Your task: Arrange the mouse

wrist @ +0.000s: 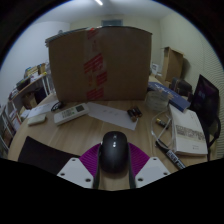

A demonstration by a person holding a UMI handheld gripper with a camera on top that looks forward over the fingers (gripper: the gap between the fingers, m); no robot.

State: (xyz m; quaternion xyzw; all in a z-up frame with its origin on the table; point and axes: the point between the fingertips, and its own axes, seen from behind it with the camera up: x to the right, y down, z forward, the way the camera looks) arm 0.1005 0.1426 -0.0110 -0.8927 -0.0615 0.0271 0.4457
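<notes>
Mouse (115, 153) betw jaws, grip contact unclear; gripper (113, 176) fingertips cut off
</notes>
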